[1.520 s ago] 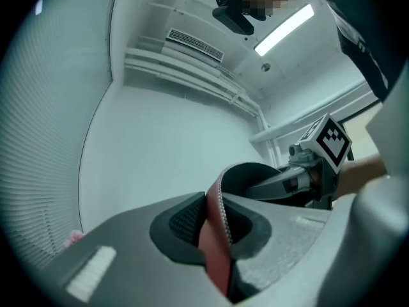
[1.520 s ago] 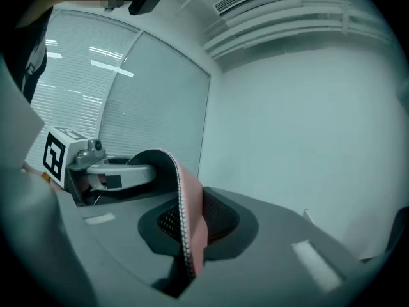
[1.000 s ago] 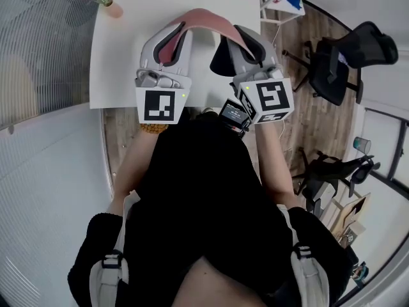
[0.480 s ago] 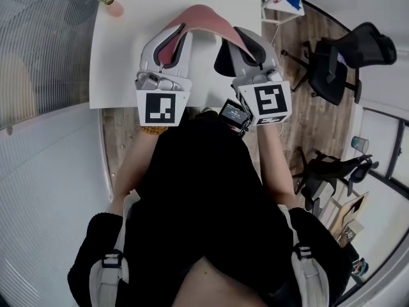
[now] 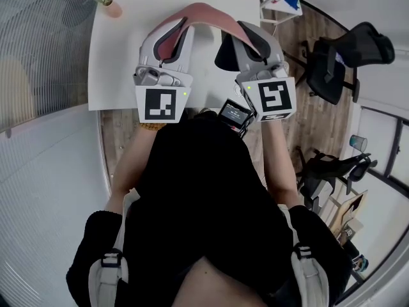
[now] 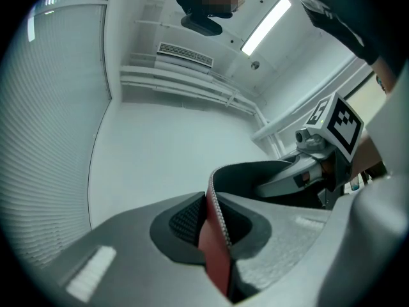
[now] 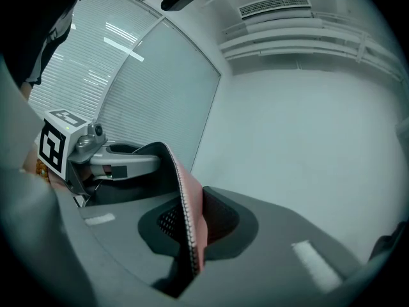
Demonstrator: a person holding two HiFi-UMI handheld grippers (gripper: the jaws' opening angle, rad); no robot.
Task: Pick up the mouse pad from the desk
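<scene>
Jaws clamped tight on mouse pad [image 5: 204, 13]: left gripper [image 6: 214, 230], right gripper [image 7: 189, 228].

Stitched mouse pad [image 6: 213, 262] edge tight between left gripper [image 6: 211, 226] jaws

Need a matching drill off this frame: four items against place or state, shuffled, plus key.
Items
1. mouse pad
2. vase of flowers
3. office chair
4. left gripper

Place or state
A. on the wood floor, right of the desk
B. shut on one end of the mouse pad
C. bowed into an arch, pink face up
D. far left corner of the desk

Pairs: 1-C, 2-D, 3-A, 4-B
</scene>
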